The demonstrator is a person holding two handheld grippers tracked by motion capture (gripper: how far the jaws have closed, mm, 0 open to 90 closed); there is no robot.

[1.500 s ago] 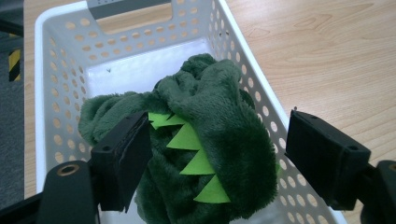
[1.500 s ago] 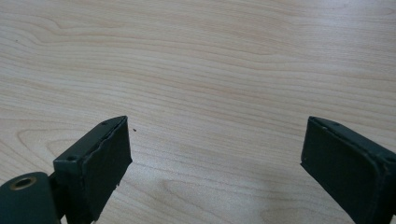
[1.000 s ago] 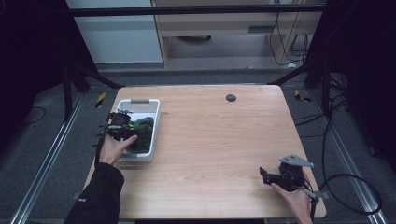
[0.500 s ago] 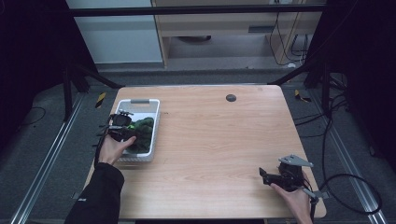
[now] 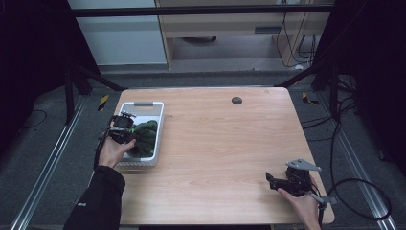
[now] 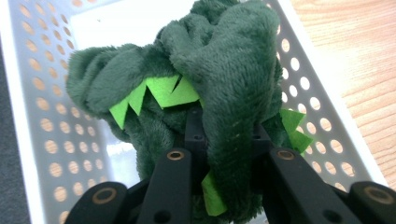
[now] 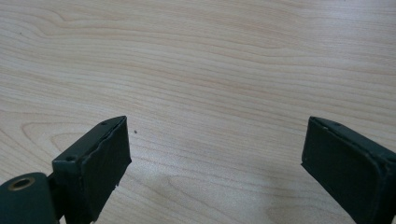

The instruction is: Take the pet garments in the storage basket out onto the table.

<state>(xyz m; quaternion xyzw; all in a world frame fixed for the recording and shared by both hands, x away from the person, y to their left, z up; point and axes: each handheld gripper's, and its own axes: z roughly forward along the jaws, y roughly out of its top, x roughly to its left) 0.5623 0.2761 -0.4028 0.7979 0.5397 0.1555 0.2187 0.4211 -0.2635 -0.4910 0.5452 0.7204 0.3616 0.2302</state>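
table: light wood-grain tabletop [image 5: 225, 143], bare apart from basket at its left edge.
basket: white perforated plastic basket [image 5: 157, 125], holds the toy.
toy: dark green plush w/ lime felt spikes [image 6: 219, 70], in basket; long axis approx along basket length, which end is head – can't tell.
change: L gripper [image 5: 125, 134] shifted slightly vs 1 s ago; toy still in basket, prob about to lift.
L jaws: clamped on plush fold.
R gripper [image 7: 215, 163]: jaws spread wide, nothing held, near table's right-front corner.

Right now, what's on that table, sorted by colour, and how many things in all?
Green: 1, the plush toy, gripped by the left gripper
White: 1, the perforated basket holding it
Black: 3, the left gripper, the right gripper with jaws apart over bare wood, and a small round disc
Total: 5
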